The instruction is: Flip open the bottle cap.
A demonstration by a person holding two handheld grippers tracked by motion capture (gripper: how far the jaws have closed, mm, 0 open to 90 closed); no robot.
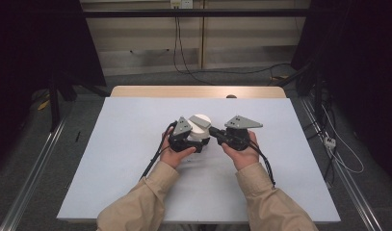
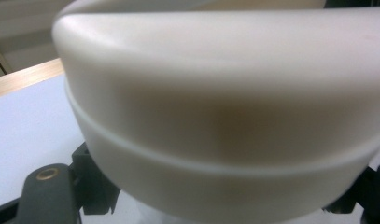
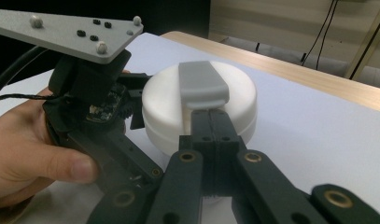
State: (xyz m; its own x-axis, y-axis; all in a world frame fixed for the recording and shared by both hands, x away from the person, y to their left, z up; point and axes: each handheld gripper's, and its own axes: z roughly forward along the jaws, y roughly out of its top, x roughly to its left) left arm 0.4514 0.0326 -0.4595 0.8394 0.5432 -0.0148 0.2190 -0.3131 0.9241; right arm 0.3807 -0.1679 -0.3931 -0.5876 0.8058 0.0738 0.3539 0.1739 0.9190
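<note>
A round white container [image 1: 199, 126] with a lid stands at the middle of the white table top [image 1: 126, 163]. A grey tab [image 3: 201, 84] lies across the lid and hangs over its near side. My left gripper [image 1: 199, 143] comes in from the left and is shut on the container's lower body; in the left gripper view the container [image 2: 225, 116] looms close, with a black finger [image 2: 45, 196] at each side. My right gripper [image 3: 207, 116] comes from the right with its jaws shut together, tips touching the lower end of the tab. Whether they pinch it is unclear.
A person's hand [image 3: 33, 154] holds the left gripper, whose grey plate [image 3: 66, 30] is beside the container. The table's wooden far edge [image 1: 198, 91] runs behind. Cables [image 1: 184, 57] lie on the floor beyond, and metal rails [image 1: 30, 178] flank the table.
</note>
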